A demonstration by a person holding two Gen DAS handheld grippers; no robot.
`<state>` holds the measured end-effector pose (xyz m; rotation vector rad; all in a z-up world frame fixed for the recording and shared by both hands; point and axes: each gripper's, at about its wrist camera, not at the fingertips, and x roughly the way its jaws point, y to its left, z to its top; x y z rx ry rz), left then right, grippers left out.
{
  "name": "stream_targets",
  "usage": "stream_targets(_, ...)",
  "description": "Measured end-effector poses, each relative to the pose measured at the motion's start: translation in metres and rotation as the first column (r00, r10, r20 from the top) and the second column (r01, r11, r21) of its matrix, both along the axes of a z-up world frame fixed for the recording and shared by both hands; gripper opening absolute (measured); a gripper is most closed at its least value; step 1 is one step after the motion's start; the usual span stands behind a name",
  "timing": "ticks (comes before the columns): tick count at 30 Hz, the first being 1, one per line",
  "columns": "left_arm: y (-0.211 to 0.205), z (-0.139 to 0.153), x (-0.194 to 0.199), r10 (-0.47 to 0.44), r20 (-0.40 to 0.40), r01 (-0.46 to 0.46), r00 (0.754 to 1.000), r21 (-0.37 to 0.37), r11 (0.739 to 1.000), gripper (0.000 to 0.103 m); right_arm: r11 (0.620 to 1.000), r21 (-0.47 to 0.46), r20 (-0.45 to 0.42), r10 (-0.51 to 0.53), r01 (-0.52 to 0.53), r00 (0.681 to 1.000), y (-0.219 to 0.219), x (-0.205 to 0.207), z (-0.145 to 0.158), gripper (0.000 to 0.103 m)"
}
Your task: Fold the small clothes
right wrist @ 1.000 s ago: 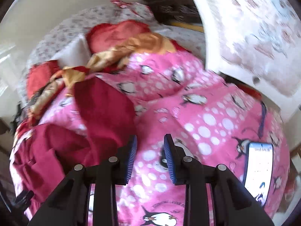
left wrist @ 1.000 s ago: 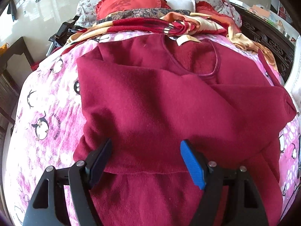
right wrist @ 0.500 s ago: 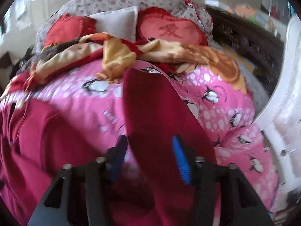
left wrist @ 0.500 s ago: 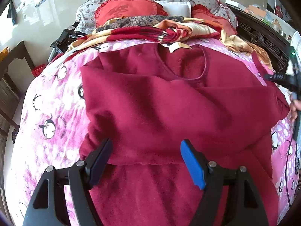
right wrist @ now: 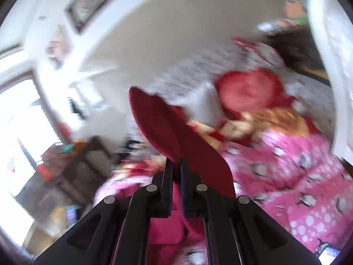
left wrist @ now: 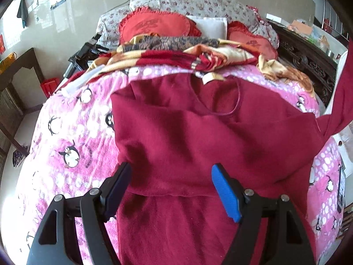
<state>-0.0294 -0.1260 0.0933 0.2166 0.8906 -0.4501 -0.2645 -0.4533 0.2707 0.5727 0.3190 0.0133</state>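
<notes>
A: Where the bed fills the frame, what is item one?

B: Pink penguin blanket [left wrist: 72, 132], spread across the whole bed; it also shows at the right of the right wrist view, blurred.

A: Item two?

B: Dark red fleece top [left wrist: 198, 137], lying flat on the blanket, neckline toward the pillows. Its lower part is folded up over the body, making a straight horizontal edge just ahead of the left gripper. One sleeve [right wrist: 167, 132] is lifted off the bed at the garment's right side and rises along the right edge of the left wrist view.

A: Bedding at the head?

B: Red and orange patterned quilt [left wrist: 176, 57], bunched beyond the neckline. Behind it, a red heart cushion [left wrist: 154, 27] against a floral pillow [left wrist: 198, 2].

A: Grippers?

B: Left gripper [left wrist: 171, 190]: jaws spread wide, hovering over the folded edge of the top, nothing between them. Right gripper [right wrist: 175, 172]: jaws pressed nearly together, pinching the raised sleeve, whose cuff end sticks up past the fingertips. That view is motion-blurred.

A: Smallest entry?

B: Cream neck label [left wrist: 210, 78], at the collar's rear edge, touching the quilt.
</notes>
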Motion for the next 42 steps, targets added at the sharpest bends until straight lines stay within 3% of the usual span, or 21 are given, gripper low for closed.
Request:
stream_targets(4,0.004,0.020,-0.008,-0.005,0.029,0.006,1.000,-0.026,1.000,0.079,0.993,0.002,0.067,0.115,-0.115,0.991,0.026,-0.003,0.017,0.000)
stream_targets(9,0.015,0.039,-0.016,0.000,0.062,0.004,0.998,-0.053,0.999,0.079,0.963,-0.007,0.021,0.268,-0.268,0.963,0.072,0.033,0.016,0.000)
stream_targets(13,0.032,0.047,-0.019,0.009,0.080,-0.003,0.997,-0.070,0.998,0.079,0.915,-0.024,-0.027,0.402,-0.402,0.915,0.112,0.069,0.007,0.000)
stream_targets(16,0.049,0.053,-0.025,-0.018,0.122,0.032,0.992,-0.116,0.993,0.079,0.865,-0.023,-0.057,0.499,-0.501,0.865,0.138,0.091,-0.002,0.000)
stream_targets(18,0.058,0.053,-0.028,-0.024,0.158,0.041,0.987,-0.108,0.993,0.079,0.833,-0.008,-0.091,0.550,-0.553,0.830,0.152,0.106,-0.013,0.000)
stream_targets(21,0.067,0.046,-0.028,-0.033,0.172,0.048,0.985,-0.084,0.995,0.079,0.789,0.022,-0.209,0.604,-0.614,0.769,0.175,0.135,-0.042,0.000)
stream_targets(25,0.076,0.025,-0.020,-0.025,0.127,0.033,0.992,-0.059,0.998,0.079,0.748,0.088,-0.348,0.642,-0.658,0.683,0.196,0.176,-0.083,0.000)
stream_targets(28,0.076,0.010,-0.014,-0.028,0.094,0.033,0.995,-0.053,0.998,0.079,0.744,0.091,-0.472,0.618,-0.662,0.629,0.208,0.213,-0.115,0.000)
stream_targets(30,0.072,0.002,-0.010,-0.038,0.080,0.042,0.996,-0.052,0.998,0.079,0.762,0.086,-0.557,0.571,-0.642,0.603,0.213,0.244,-0.146,0.000)
stream_targets(37,0.040,-0.012,0.016,-0.085,0.022,0.087,0.996,-0.101,0.991,0.079,0.862,0.044,-0.671,0.400,-0.505,0.624,0.201,0.298,-0.206,0.000)
stream_targets(42,0.004,-0.030,0.041,-0.114,-0.066,0.104,0.991,-0.145,0.984,0.080,0.896,0.116,-0.615,0.404,-0.429,0.678,0.181,0.284,-0.204,0.000)
